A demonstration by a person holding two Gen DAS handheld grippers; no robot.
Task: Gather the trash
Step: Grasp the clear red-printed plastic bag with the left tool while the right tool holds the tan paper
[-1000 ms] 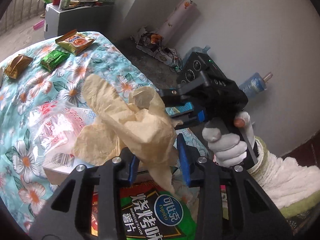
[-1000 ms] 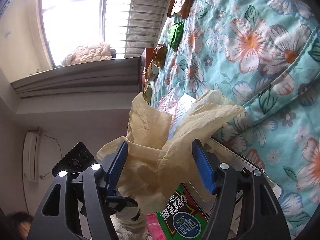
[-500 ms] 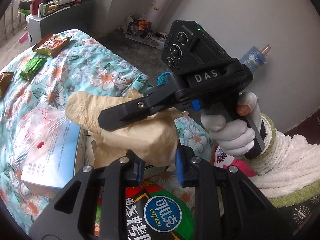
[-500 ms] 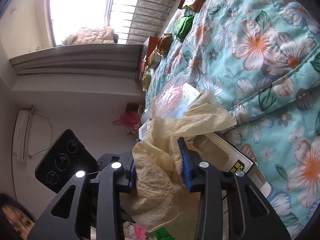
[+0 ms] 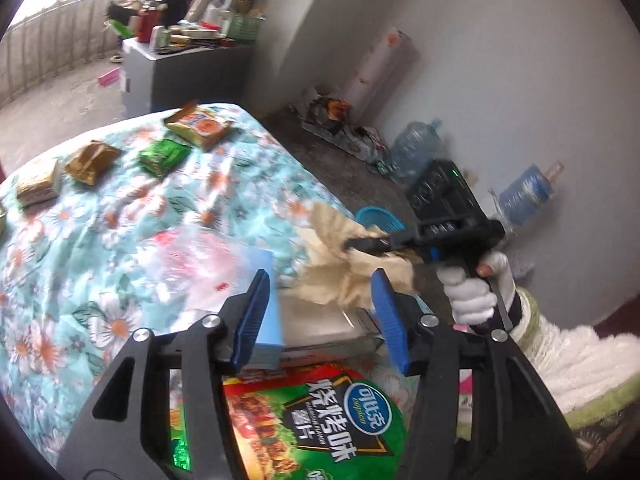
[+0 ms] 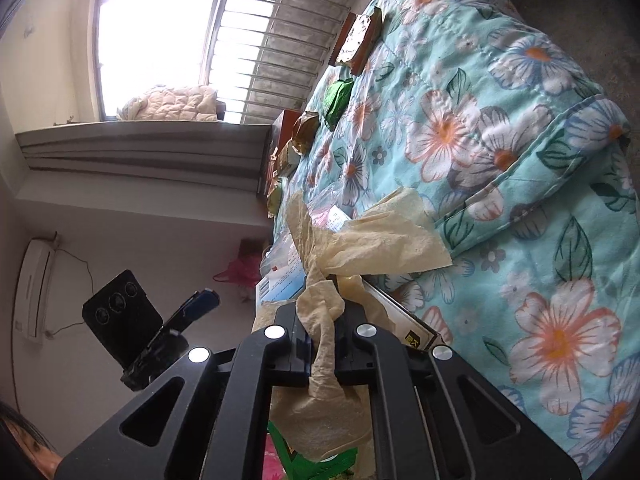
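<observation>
Right claw: jaws have just closed, now clamped on the crumpled beige tissue paper, which fans out ahead of its tips above the floral turquoise quilt. Left claw: jaws have just opened, blue pads apart, touching nothing; tissue just beyond them, green chip bag beneath
</observation>
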